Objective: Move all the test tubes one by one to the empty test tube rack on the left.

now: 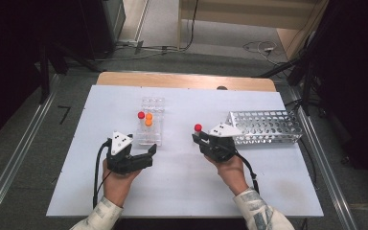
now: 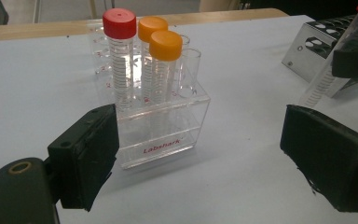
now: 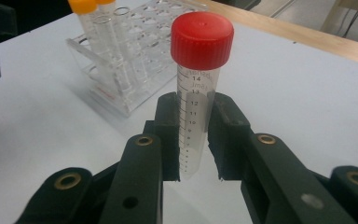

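Note:
A clear plastic rack [image 1: 152, 125] [image 2: 161, 128] [image 3: 116, 70] stands on the white table, holding one red-capped tube [image 1: 141, 115] [image 2: 120, 51] and two orange-capped tubes [image 1: 148, 120] [image 2: 164, 60]. My right gripper [image 1: 202, 139] [image 3: 193, 140] is shut on another red-capped tube [image 1: 198, 128] [image 3: 196, 93], held upright above the table to the right of the rack. My left gripper [image 1: 148, 153] [image 2: 200, 158] rests open just in front of the rack with nothing between its jaws.
A metal perforated rack [image 1: 266, 127] [image 2: 324, 46] lies at the right of the table, behind my right hand. The wooden table edge [image 1: 187, 80] runs along the far side. Cables trail on the floor beyond.

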Demonstrator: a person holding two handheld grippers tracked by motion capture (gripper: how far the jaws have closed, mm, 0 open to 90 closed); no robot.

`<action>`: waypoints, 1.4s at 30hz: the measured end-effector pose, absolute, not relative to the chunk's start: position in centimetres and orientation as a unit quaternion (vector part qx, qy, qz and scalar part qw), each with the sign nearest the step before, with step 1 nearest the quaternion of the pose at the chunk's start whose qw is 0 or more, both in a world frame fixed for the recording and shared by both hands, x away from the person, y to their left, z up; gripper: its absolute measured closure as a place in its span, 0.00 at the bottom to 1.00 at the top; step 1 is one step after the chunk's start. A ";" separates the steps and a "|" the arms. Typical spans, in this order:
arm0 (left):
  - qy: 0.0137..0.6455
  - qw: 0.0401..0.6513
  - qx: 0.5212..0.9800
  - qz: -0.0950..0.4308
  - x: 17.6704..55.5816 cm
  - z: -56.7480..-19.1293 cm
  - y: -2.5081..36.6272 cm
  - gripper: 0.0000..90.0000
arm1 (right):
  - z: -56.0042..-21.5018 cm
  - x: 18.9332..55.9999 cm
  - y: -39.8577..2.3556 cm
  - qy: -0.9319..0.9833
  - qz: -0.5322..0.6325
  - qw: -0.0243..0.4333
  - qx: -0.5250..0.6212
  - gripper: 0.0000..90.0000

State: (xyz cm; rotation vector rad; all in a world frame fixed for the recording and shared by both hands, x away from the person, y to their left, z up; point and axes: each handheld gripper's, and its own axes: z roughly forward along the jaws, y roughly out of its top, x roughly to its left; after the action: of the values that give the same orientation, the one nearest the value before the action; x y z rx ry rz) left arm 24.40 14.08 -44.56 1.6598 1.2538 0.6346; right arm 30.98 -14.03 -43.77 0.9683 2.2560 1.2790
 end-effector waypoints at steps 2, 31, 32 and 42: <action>0.510 0.467 0.675 0.259 24.3 -44.5 14.1 0.14 | -43.9 30.8 -13.7 0.803 0.454 0.183 0.341 0.80; 0.457 0.510 0.692 0.231 23.2 -42.8 12.8 0.37 | -45.6 28.3 -6.8 0.833 0.459 0.137 0.276 0.80; 0.453 0.511 0.693 0.231 23.1 -42.8 12.8 0.40 | -45.6 28.1 -6.5 0.835 0.459 0.134 0.274 0.80; 0.434 0.514 0.703 0.230 22.9 -42.8 12.7 0.68 | -45.1 27.1 -4.7 0.839 0.467 0.124 0.249 0.80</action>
State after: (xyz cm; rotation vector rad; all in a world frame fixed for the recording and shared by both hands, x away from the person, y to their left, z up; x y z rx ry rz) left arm 22.88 12.69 -42.84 1.6900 1.0434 0.5518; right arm 27.13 -4.69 -45.15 0.7267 2.4479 1.3616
